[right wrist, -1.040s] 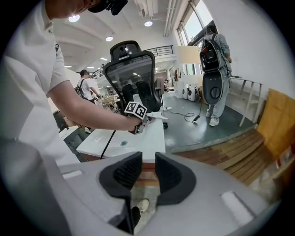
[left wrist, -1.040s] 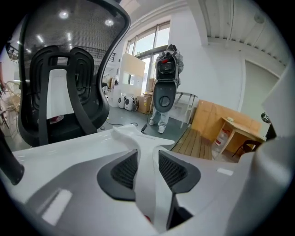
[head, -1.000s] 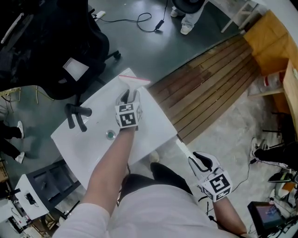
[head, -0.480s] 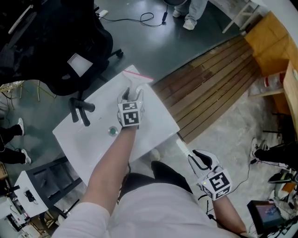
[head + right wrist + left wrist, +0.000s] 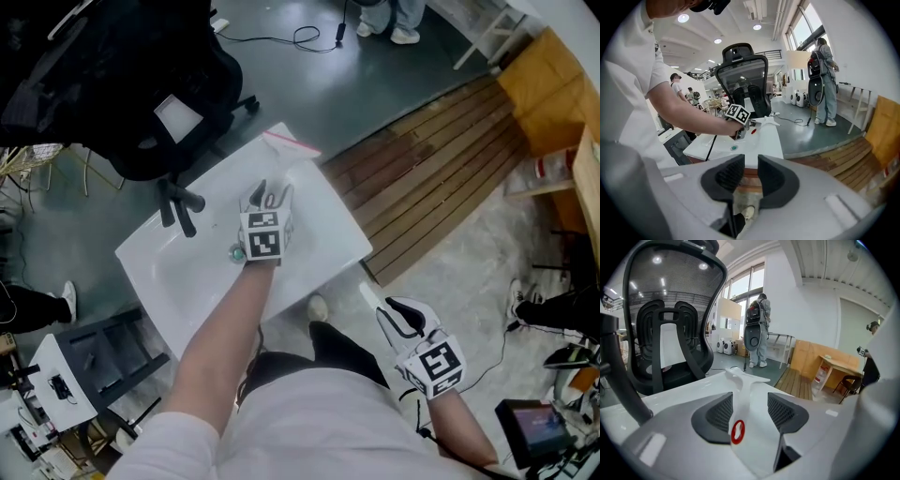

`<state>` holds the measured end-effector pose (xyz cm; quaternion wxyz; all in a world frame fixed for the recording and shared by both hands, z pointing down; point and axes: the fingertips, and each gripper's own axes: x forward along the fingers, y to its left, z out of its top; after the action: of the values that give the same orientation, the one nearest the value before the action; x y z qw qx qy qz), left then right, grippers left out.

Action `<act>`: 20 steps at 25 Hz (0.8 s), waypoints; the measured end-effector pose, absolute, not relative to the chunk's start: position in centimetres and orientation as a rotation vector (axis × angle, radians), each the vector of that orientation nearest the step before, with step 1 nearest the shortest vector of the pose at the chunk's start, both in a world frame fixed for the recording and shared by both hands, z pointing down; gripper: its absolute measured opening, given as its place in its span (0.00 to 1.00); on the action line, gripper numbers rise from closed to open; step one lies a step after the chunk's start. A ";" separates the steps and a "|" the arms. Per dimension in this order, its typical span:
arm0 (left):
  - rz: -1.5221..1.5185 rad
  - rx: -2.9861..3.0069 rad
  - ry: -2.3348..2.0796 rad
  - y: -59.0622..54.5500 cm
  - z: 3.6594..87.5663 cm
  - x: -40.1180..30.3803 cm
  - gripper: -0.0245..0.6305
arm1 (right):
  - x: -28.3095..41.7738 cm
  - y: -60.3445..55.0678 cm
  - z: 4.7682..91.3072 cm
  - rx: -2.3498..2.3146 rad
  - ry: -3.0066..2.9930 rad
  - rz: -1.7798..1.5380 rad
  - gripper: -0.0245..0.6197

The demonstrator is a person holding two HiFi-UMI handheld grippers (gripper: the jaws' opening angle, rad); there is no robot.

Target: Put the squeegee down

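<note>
On the white sink [image 5: 323, 239], left gripper [image 5: 271, 194] jaws, just opened, straddle the squeegee [image 5: 750, 391]; black chair [image 5: 670, 301] beyond.

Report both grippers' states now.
Left gripper: open, its jaws have just been opening; the squeegee lies between them, not gripped.
Right gripper: slightly open, holding nothing.

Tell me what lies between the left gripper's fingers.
The handle of the squeegee, with its red hole; the left gripper has just been opening its fingers. The left gripper view shows it.
</note>
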<state>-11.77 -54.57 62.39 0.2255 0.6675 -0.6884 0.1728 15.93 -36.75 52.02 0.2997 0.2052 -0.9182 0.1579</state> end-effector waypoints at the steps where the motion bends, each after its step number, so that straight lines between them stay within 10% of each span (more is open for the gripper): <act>1: 0.469 1.844 -1.895 -53.9 62.1 -11.8 0.41 | 15.7 -36.5 52.0 0.543 -2.441 0.414 0.16; 9: 0.388 1.913 -1.846 -47.4 58.7 -11.9 0.39 | 12.3 -33.1 50.7 0.523 -2.486 0.361 0.16; 20: 0.252 2.107 -1.684 -33.5 52.0 -11.9 0.11 | 7.4 -26.4 49.2 0.532 -2.533 0.277 0.15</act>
<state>-11.90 -33.55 52.00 0.2146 0.7597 -0.6071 0.0910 7.42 -26.38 49.17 0.2662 0.1969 -0.9380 0.1026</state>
